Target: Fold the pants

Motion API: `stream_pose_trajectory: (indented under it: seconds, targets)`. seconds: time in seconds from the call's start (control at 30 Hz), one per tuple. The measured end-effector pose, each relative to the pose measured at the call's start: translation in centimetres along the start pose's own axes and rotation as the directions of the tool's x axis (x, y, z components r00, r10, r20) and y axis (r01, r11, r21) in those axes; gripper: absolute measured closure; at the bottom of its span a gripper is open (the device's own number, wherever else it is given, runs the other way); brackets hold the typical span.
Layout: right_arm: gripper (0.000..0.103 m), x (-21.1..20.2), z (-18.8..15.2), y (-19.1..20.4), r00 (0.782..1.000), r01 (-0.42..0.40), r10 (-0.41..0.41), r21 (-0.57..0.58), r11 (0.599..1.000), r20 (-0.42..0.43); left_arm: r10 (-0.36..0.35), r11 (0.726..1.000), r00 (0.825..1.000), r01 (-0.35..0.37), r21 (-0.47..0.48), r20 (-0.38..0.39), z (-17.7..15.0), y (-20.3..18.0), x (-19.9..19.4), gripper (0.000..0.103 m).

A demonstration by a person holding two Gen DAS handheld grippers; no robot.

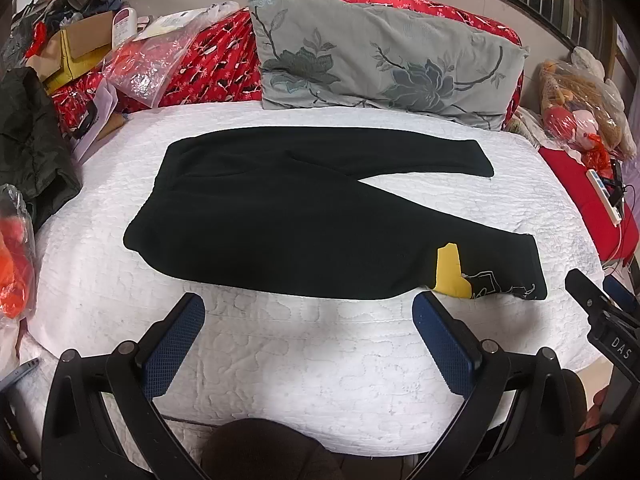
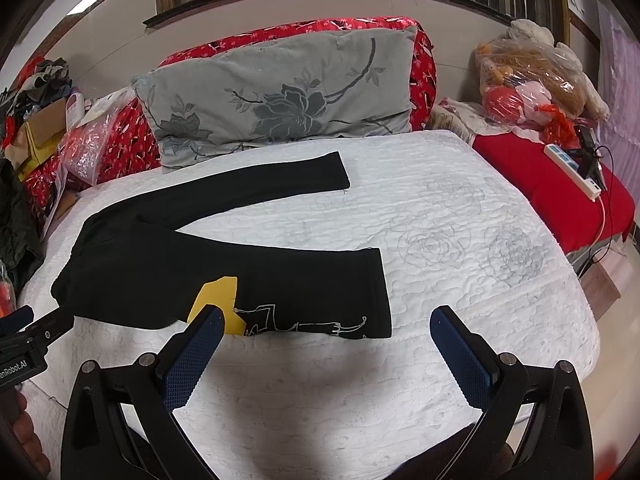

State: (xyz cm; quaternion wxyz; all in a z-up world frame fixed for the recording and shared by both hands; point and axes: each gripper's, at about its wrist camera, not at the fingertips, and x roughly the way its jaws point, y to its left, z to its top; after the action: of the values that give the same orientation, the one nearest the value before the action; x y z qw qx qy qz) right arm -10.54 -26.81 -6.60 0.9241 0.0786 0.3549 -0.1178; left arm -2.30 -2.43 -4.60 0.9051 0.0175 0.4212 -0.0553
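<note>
Both blue-padded grippers, left point(image 1: 308, 316) and right point(image 2: 326, 330), hover spread apart before the flat black fabric pants point(image 1: 304, 216); each should pinch a near-leg edge squarely.

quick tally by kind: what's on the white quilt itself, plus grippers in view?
Black pants: 1
Grey floral pillow: 1
Grippers: 2, left gripper and right gripper, both open and above the white quilt
Total: 4

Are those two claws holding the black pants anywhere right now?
No. Both the left gripper and right gripper hover open above the quilt, short of the pants.
</note>
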Motion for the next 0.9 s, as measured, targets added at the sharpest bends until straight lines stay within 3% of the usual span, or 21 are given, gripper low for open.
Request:
stream_pose_trajectory:
  seconds: [0.63, 0.77, 0.9]
  targets:
    - [0.000, 0.8, 0.1, 0.1, 1.000, -0.010, 0.010, 0.001, 1.000, -0.025, 0.006, 1.000, 1.000, -0.006, 0.003, -0.025, 0.5, -0.1, 1.0, 0.000]
    - [0.000, 1.8, 1.7, -0.5, 0.998, -0.041, 0.042, 0.013, 0.999, -0.041, 0.007, 1.000, 0.997, -0.008, -0.013, -0.077, 2.7, 1.3, 2.4, 0.000]
    - [0.000, 3.7, 6.0, -2.1, 0.997, -0.066, 0.067, 0.041, 0.997, -0.046, 0.004, 0.998, 0.987, -0.015, -0.064, -0.162, 7.4, 5.3, 5.0, 0.000]
